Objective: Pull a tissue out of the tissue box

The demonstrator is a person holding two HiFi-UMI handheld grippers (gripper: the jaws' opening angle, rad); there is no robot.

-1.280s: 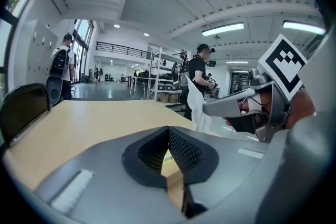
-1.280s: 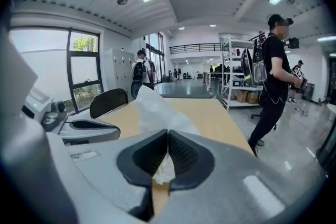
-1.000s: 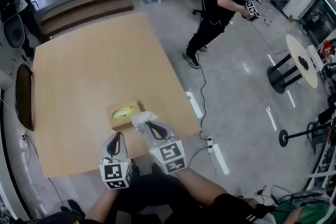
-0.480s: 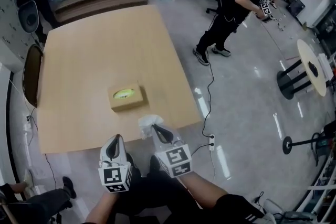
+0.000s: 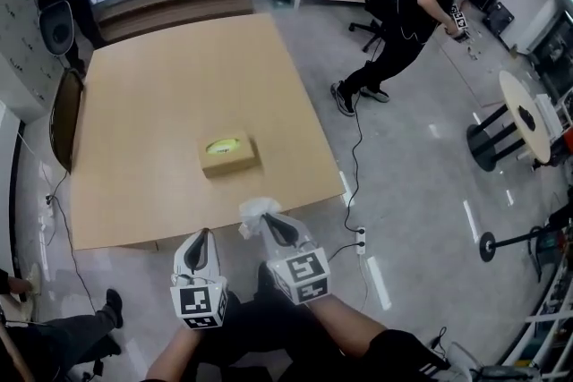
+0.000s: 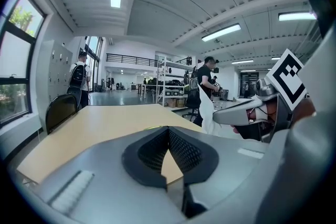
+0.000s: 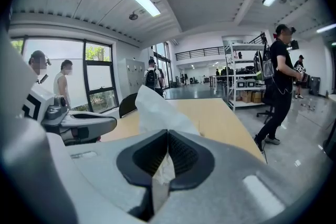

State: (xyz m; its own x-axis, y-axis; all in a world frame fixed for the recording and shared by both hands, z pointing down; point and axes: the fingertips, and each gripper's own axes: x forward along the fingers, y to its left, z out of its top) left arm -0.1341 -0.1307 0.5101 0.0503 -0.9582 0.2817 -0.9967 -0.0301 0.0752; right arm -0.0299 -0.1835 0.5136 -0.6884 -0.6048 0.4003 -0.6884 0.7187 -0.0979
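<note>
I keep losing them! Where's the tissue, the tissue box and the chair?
tissue (image 5: 253, 213), head view, on its crumpled white free end.
tissue box (image 5: 230, 157), head view, on the middle of the box.
chair (image 5: 64, 116), head view, on its dark backrest.

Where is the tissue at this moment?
In the head view the tissue is pinched in the right gripper, just off the near edge of the table, apart from the tissue box farther out on it.
</note>
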